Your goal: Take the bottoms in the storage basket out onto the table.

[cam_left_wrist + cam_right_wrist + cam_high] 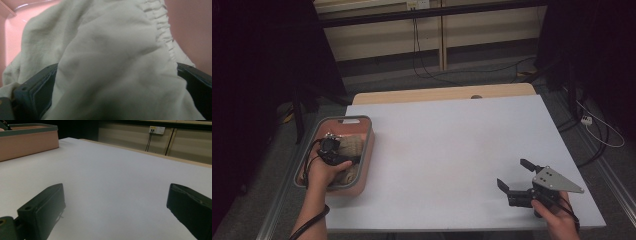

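I can read no writing anywhere; a pale label patch on the bin's far rim is too small to make out. The pink bin [364,150] with its grey rim sits at the table's [447,145] left edge and holds a crumpled beige cloth [350,146] with a gathered elastic hem. My left gripper [332,150] is down inside the bin, and in the left gripper view its jaws stand wide with the cloth [112,65] bunched between them, touching both; whether they are pinching it I cannot tell. My right gripper [515,175] rests low over the near right of the table, jaws spread wide, holding nothing, well apart from the bin [27,142].
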Motion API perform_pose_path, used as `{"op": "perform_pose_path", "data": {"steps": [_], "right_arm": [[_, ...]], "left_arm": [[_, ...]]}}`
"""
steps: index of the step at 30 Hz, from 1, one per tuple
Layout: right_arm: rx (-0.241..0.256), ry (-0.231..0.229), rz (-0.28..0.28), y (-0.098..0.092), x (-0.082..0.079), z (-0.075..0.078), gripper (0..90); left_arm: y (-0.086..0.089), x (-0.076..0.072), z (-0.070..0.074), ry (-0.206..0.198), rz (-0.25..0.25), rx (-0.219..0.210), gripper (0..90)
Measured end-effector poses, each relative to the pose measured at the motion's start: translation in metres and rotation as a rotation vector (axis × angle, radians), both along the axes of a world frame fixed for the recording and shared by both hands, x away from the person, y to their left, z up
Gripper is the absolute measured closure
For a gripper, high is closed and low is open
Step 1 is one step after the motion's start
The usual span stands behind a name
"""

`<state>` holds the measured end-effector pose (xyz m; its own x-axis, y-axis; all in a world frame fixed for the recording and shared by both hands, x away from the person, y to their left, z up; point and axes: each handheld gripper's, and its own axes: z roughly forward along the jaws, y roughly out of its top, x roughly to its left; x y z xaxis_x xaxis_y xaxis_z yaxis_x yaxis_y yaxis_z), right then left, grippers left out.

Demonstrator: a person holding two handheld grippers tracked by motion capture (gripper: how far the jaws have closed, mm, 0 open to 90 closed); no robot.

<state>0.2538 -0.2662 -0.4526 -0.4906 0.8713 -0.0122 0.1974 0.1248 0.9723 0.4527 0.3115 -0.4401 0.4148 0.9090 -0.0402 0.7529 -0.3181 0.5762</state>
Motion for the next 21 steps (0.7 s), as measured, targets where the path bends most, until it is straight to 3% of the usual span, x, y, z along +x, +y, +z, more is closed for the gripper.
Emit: {"op": "perform_pose_path", "data": {"steps": [4, 10, 15, 21], "right_arm": [[0.001, 0.0, -0.004, -0.0005, 0.0004, -0.0002, 1.1], [0.0, -0.002, -0.004, -0.0012, -0.0003, 0.0004, 1.1], [0.0, -0.003, -0.001, -0.0009, 0.0, 0.0003, 1.1], [0.0, -0.002, 0.0, -0.0003, 0.0002, 0.0002, 1.1]], "left_arm": [[-0.0038, 0.002, -0.0015, 0.017, 0.022, 0.043, 3.5], [-0.0054, 0.0016, -0.0001, 0.017, 0.04, 0.06, 10.0], [-0.0032, 0.0017, 0.004, 0.019, 0.071, 0.055, 25.9], [-0.0022, 0.0027, 0.0077, 0.032, 0.088, 0.053, 38.4]]}}
